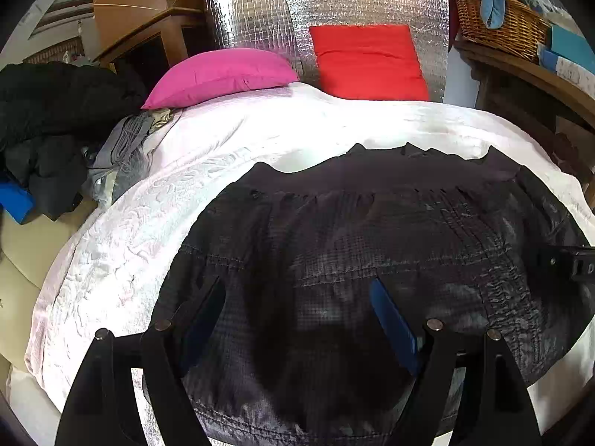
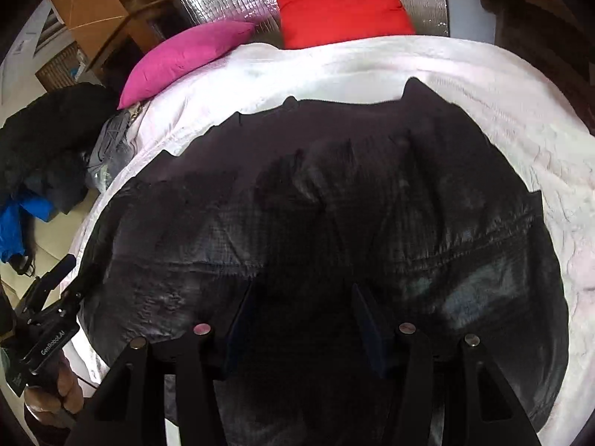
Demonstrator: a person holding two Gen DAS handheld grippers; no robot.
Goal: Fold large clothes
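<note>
The only readable writing is a white label, "GenRobot.AI", printed along the body of the left tool point(image 2: 70, 275), seen from the right wrist camera at the near left edge of the jacket. A bare hand point(image 2: 65, 390) grips its handle below the label.

A large black jacket point(image 1: 372, 241) lies spread flat on a bed covered by a white quilt point(image 1: 130, 223). The jacket's fabric is shiny, with a fine grid weave and stitched seams, and its far edge is wavy.

The left tool, in its own camera, hangs over the near part of the jacket with its two blue-padded fingers point(image 1: 394, 323) spread wide apart. Nothing sits between them, and whether the tips touch the cloth cannot be told.

The right tool point(image 2: 301, 327) likewise hangs over the jacket's near middle, its dark blue pads wide apart and gripping nothing. Contact with the fabric cannot be judged here either.

Beyond the jacket, at the head of the bed, a pink pillow point(image 1: 223, 74) lies to the left and a red pillow point(image 1: 368, 61) leans upright against a silver foil panel point(image 1: 260, 11). Left of the jacket, off the edge of the bed, sits a heap of dark clothes point(image 1: 48, 122), with some grey cloth point(image 1: 126, 141) just beside it on the quilt's edge. Far to the right of the jacket, a wicker basket point(image 1: 498, 22) holding a blue cloth stands on a wooden shelf point(image 1: 539, 74).
</note>
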